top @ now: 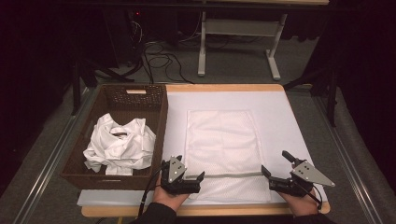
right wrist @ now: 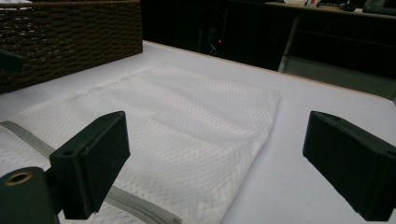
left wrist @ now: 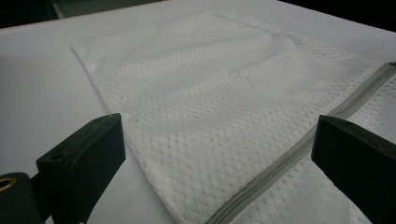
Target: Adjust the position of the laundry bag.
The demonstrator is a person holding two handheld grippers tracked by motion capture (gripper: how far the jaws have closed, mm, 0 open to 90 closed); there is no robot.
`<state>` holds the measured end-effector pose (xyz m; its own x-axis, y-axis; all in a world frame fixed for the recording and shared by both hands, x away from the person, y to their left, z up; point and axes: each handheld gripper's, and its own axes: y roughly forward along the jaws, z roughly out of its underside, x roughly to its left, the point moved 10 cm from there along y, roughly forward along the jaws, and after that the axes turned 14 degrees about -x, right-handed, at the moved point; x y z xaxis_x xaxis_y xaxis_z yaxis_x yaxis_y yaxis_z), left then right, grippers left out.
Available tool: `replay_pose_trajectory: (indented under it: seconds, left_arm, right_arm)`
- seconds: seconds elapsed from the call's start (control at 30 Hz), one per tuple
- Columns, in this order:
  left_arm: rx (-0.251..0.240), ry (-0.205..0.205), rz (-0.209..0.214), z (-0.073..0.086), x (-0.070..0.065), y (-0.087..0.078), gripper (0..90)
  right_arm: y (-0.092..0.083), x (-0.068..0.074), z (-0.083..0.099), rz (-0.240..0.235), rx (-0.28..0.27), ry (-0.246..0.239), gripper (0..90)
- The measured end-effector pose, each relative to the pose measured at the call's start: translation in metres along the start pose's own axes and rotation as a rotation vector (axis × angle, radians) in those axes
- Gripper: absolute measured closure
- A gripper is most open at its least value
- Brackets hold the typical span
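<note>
The white mesh laundry bag (top: 223, 149) lies flat on the counter (top: 280, 116), beside the wicker basket (top: 159, 126). Left tool (top: 201, 177) and right tool (top: 264, 171) flank its grey zipper (top: 233, 175), jaws spread, empty. Risk: pinching one mesh layer only, or dragging the bag.

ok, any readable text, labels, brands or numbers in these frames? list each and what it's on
None can be read.
Collar tag on the white shirt in the wicker basket: a dark strip, too small and blurred to read.
Mesh laundry bag, its grey zipper and both grippers: no lettering visible.
</note>
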<state>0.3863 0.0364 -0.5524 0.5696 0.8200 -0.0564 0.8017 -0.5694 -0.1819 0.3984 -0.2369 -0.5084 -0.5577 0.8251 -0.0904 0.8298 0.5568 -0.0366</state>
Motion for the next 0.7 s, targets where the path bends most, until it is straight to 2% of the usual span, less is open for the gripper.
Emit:
replay_pose_trajectory:
  seconds: [0.33, 0.5, 0.7]
  left_arm:
    - [-0.008, -0.002, -0.003, -0.001, 0.001, -0.001, 3.3]
    - [0.015, -0.006, -0.012, 0.004, 0.002, 0.002, 3.3]
    - [0.006, -0.012, -0.018, 0.001, 0.006, -0.002, 3.3]
  right_arm:
    - [0.0, 0.0, 0.001, -0.001, 0.005, 0.001, 7.8]
    - [-0.001, 0.0, 0.002, -0.004, 0.015, -0.004, 9.4]
    - [0.006, 0.0, 0.015, -0.017, 0.093, 0.018, 15.0]
